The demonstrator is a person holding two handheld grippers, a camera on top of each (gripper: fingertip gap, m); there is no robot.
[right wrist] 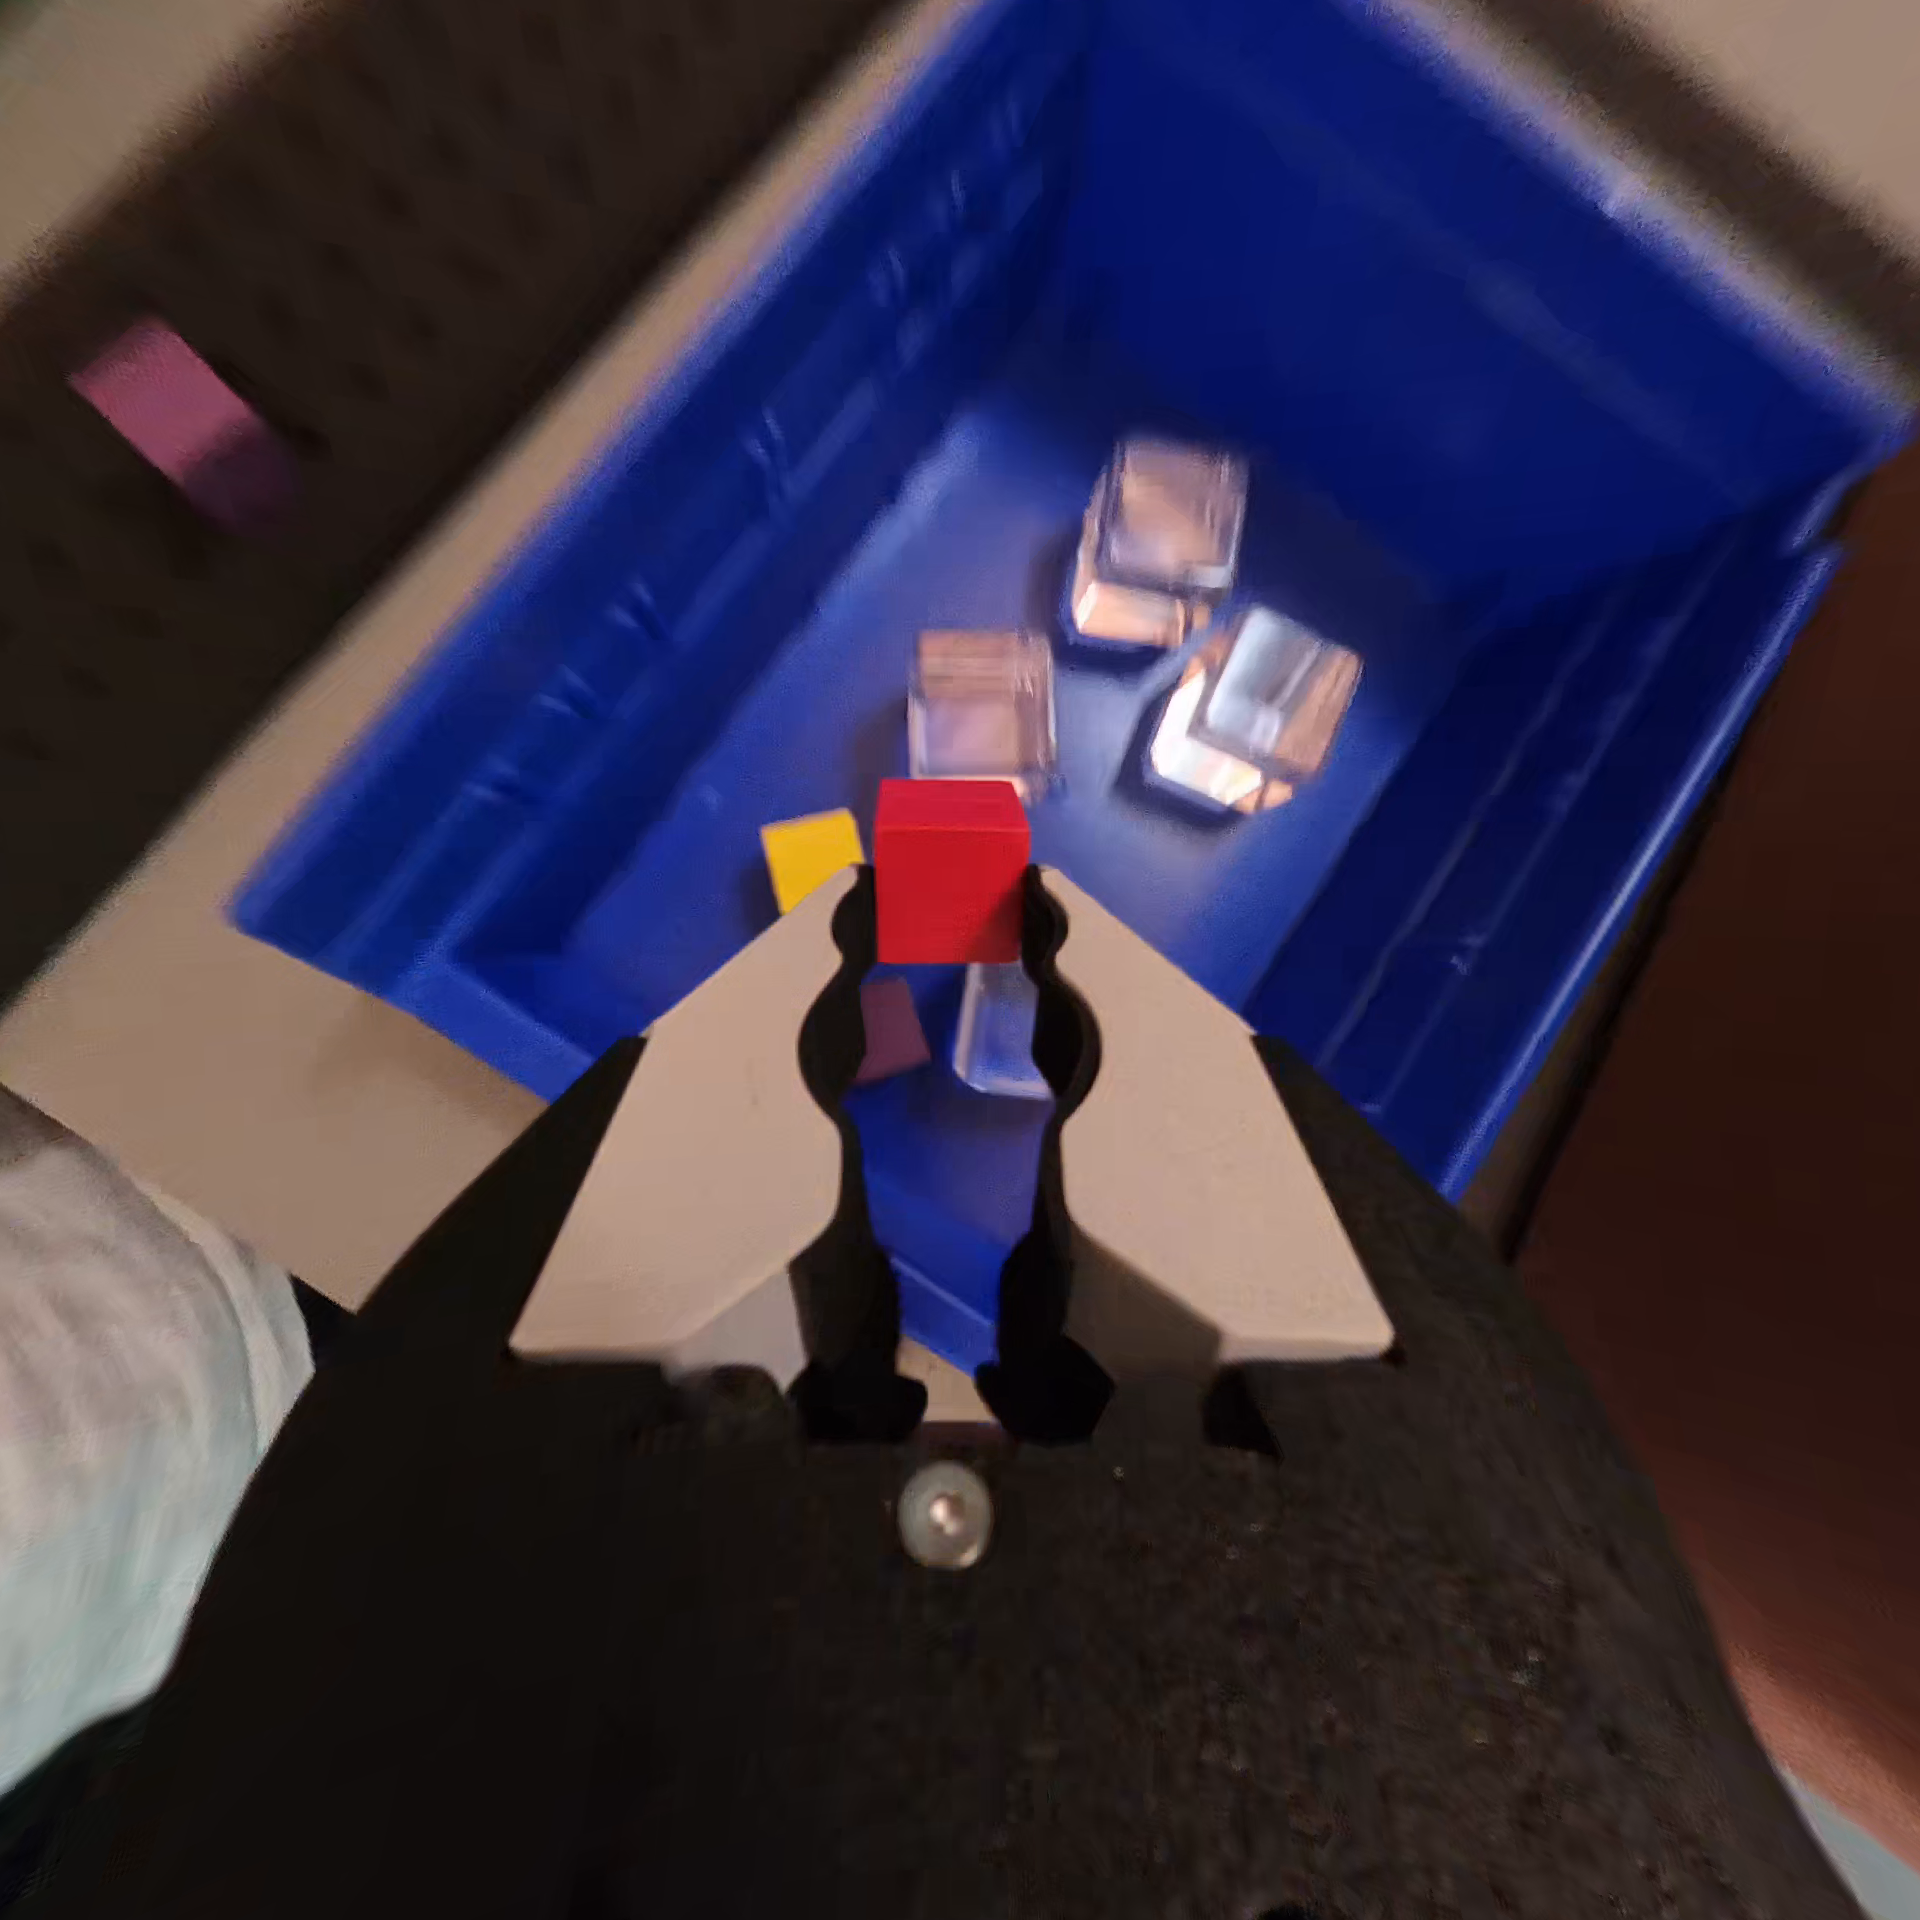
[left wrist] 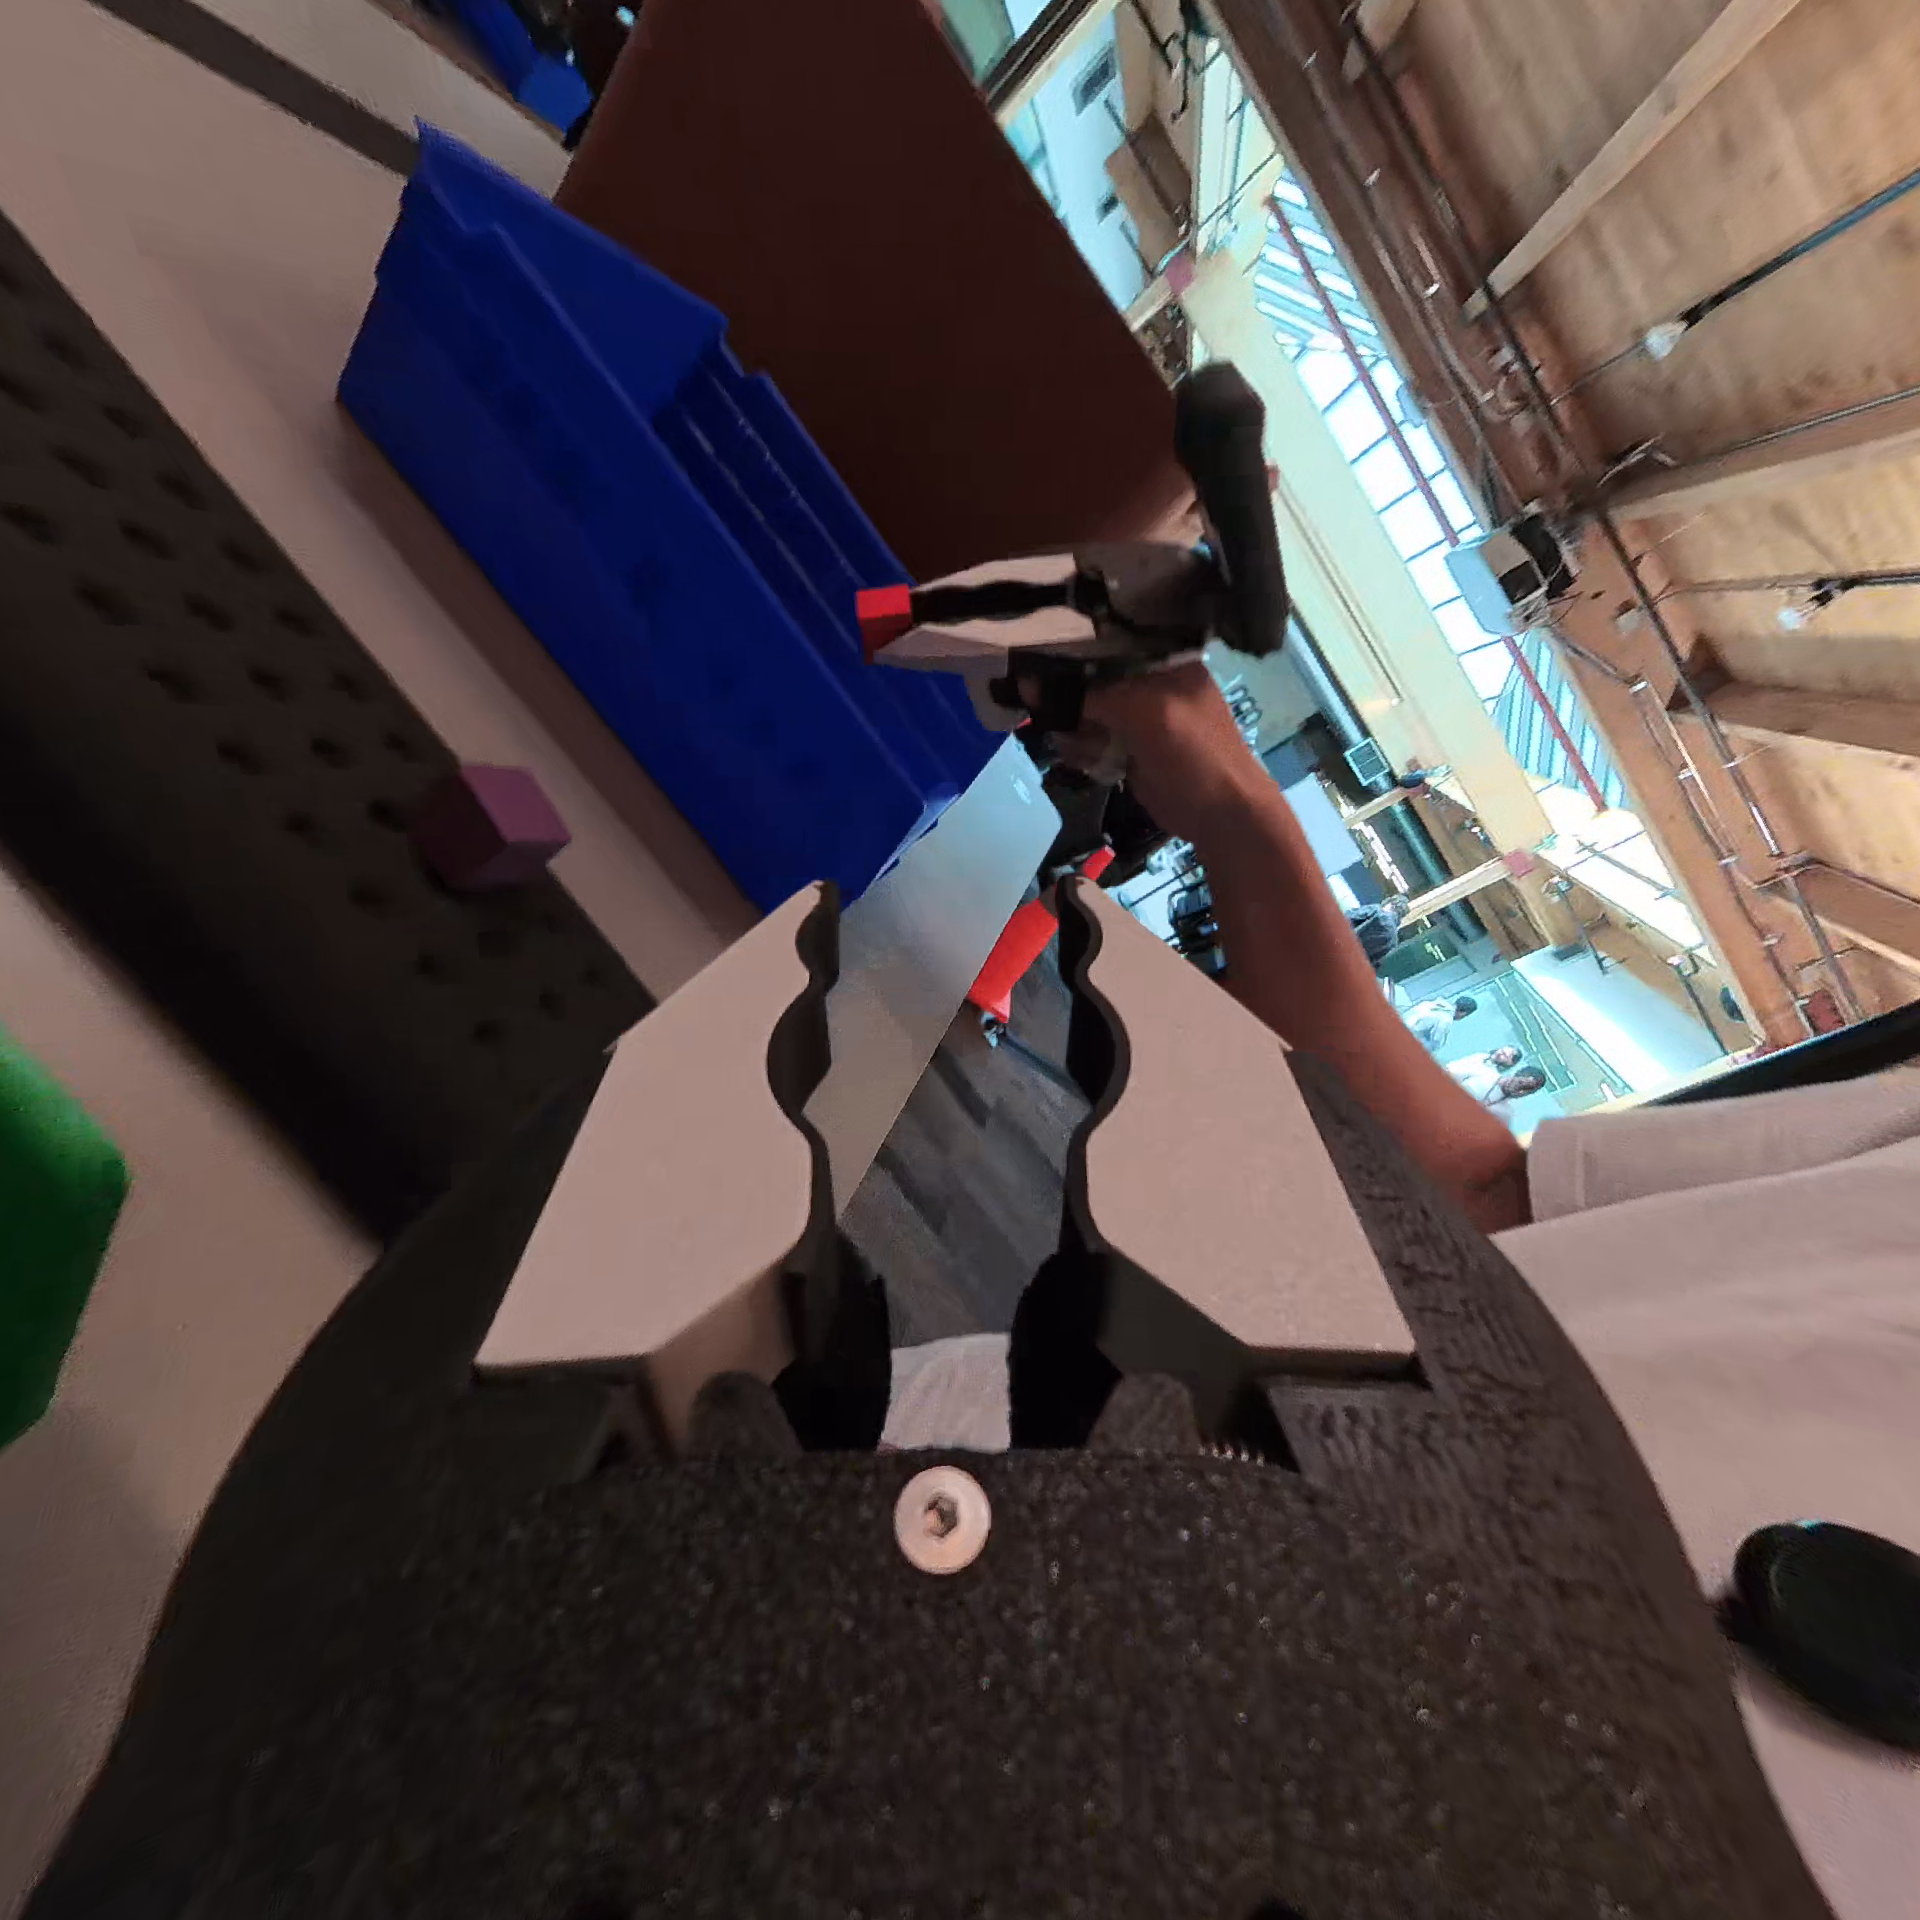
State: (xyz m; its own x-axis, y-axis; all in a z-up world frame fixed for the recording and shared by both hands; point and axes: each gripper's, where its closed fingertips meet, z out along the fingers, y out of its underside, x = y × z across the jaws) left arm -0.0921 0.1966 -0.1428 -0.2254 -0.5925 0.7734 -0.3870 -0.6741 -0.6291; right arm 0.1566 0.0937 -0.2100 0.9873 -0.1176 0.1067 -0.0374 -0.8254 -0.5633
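My right gripper (right wrist: 948,883) is shut on a red cube (right wrist: 951,871) and holds it above the open blue bin (right wrist: 582,665). Inside the bin lie a yellow cube (right wrist: 808,854), a purple cube (right wrist: 891,1031) and several clear cubes (right wrist: 1164,540). In the left wrist view the right gripper (left wrist: 883,623) with the red cube (left wrist: 883,615) hangs over the blue bin (left wrist: 582,457). My left gripper (left wrist: 948,902) is open and empty, held in the air off the table edge, tilted sideways.
A purple cube (left wrist: 499,826) sits on a black perforated mat (left wrist: 208,644), also seen in the right wrist view (right wrist: 177,416). A green block (left wrist: 42,1226) is at the left edge. A brown board (left wrist: 883,239) stands behind the bin. A person's forearm (left wrist: 1268,883) reaches across.
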